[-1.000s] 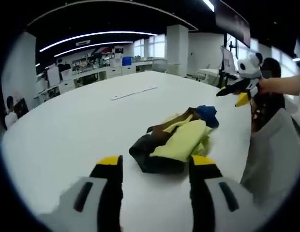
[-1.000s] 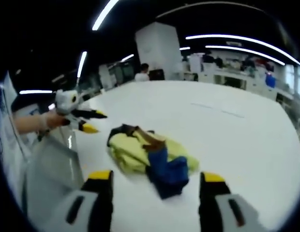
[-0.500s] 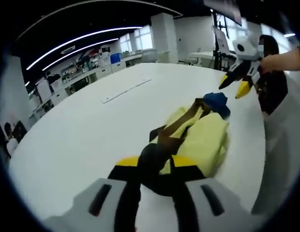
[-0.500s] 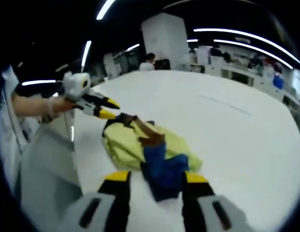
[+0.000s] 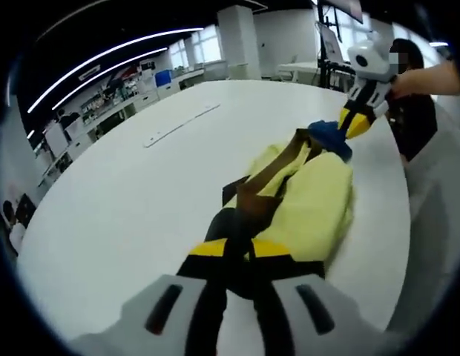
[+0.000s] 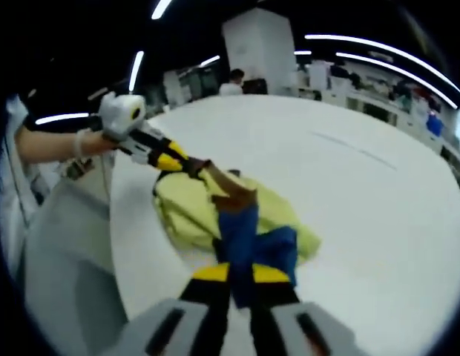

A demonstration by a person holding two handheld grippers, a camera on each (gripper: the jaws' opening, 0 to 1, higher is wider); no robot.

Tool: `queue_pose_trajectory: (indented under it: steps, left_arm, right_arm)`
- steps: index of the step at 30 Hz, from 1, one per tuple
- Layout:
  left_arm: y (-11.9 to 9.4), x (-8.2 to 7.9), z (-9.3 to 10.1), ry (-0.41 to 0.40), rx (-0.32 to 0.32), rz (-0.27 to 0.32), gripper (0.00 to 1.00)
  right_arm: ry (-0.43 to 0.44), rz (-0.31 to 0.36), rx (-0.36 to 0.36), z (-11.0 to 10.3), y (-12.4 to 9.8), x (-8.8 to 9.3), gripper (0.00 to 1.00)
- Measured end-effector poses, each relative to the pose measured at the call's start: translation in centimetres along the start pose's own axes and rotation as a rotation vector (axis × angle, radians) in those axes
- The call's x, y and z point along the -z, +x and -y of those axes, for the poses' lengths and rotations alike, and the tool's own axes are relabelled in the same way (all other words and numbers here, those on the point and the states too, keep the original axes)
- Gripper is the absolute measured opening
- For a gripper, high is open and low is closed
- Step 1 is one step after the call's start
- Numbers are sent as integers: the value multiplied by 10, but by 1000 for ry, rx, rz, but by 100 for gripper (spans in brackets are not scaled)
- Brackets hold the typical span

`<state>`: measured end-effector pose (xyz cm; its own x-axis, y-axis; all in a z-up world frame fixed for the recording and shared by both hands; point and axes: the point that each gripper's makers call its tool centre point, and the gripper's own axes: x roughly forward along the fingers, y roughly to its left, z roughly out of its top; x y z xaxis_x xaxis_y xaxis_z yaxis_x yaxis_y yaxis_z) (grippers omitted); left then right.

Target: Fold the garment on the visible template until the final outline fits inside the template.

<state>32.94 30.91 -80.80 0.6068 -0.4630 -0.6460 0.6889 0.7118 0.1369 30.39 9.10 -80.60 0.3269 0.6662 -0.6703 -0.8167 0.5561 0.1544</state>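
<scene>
A yellow garment (image 5: pixel 311 204) with brown, black and blue parts lies stretched in a line on the white table (image 5: pixel 119 208). My left gripper (image 5: pixel 238 249) is shut on its black end, close to the camera. At the far end my right gripper (image 5: pixel 354 124) is shut on the blue part (image 5: pixel 330 137). In the right gripper view the same garment (image 6: pixel 189 211) runs away from my right gripper (image 6: pixel 241 274), shut on the blue cloth (image 6: pixel 248 241). My left gripper (image 6: pixel 178 163) pinches the dark far end there.
A pale strip (image 5: pixel 179 126) lies flat on the table beyond the garment, seen as a faint line (image 6: pixel 356 152) in the right gripper view. The person's white sleeve (image 5: pixel 438 222) hangs by the table edge. Desks and people stand far behind.
Both grippers went from open above the bunched garment to shut on its two ends. The garment has been pulled out from a heap into a long line.
</scene>
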Motion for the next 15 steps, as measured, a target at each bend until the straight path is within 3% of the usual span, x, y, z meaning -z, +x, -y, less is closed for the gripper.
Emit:
queue_pose_trajectory:
  steps: [5, 9, 15]
  left_arm:
    - [4, 3, 3, -36, 5, -22, 0]
    - [3, 2, 3, -71, -5, -14, 0]
    - [-13, -16, -4, -104, -43, 40, 0]
  right_arm:
    - [9, 0, 9, 1, -1, 0, 0]
    - [42, 24, 12, 1, -4, -4, 0]
    - [45, 92, 49, 8, -18, -23, 0]
